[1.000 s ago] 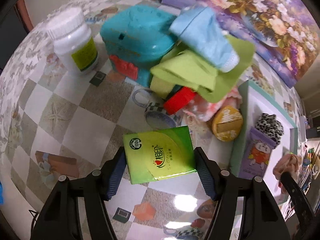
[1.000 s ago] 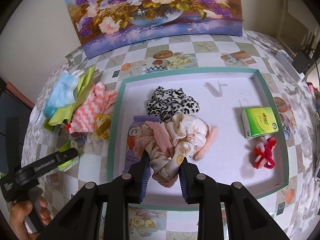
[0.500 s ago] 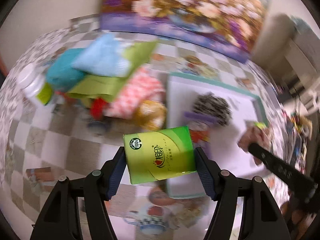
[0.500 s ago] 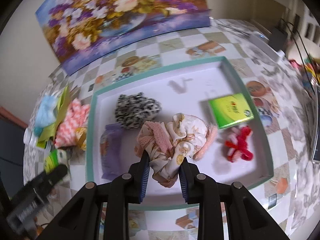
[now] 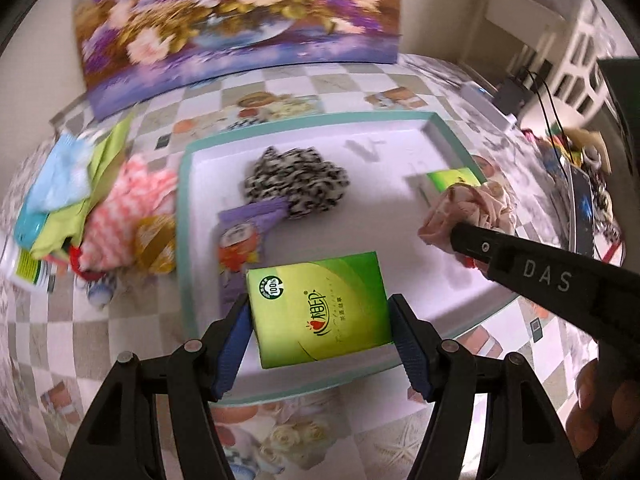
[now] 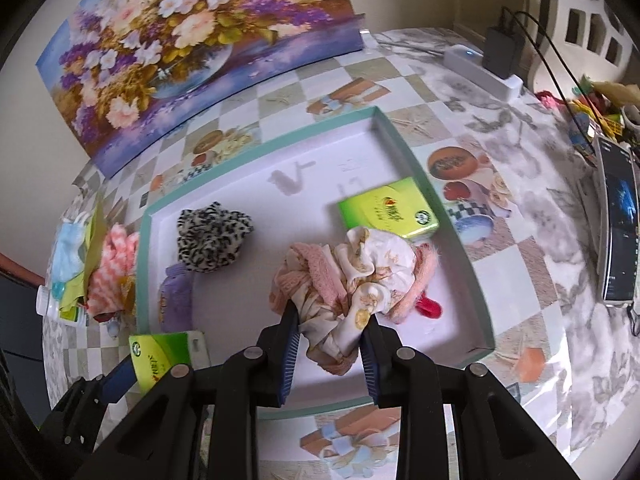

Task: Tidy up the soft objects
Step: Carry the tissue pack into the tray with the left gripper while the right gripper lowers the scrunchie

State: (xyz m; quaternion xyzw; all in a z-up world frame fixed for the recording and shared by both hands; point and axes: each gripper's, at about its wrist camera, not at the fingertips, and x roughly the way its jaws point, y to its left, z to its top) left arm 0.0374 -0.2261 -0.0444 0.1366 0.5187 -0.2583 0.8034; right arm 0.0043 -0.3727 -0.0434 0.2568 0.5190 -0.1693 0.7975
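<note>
My left gripper (image 5: pixel 320 316) is shut on a green tissue pack (image 5: pixel 318 306) and holds it over the front part of the teal-rimmed white tray (image 5: pixel 184 216). My right gripper (image 6: pixel 328 340) is shut on a bundle of pink and cream scrunchies (image 6: pixel 352 276), held over the tray's right half (image 6: pixel 472 280). In the tray lie a leopard scrunchie (image 6: pixel 214 236), a purple pack (image 6: pixel 176 300), a second green tissue pack (image 6: pixel 388 208) and a red yarn piece (image 6: pixel 430 308), partly hidden by the bundle.
Left of the tray is a pile: a pink-white cloth (image 5: pixel 120 208), green cloths (image 5: pixel 60 232), a blue mask (image 5: pixel 60 176), a white bottle (image 5: pixel 24 268). A flower painting (image 6: pixel 192 40) stands at the back. A power strip (image 6: pixel 480 68) and a phone (image 6: pixel 618 220) lie right.
My left gripper has swung right from the pile with the tissue pack to over the tray. My right gripper has carried the scrunchie bundle to the right, above the red yarn.
</note>
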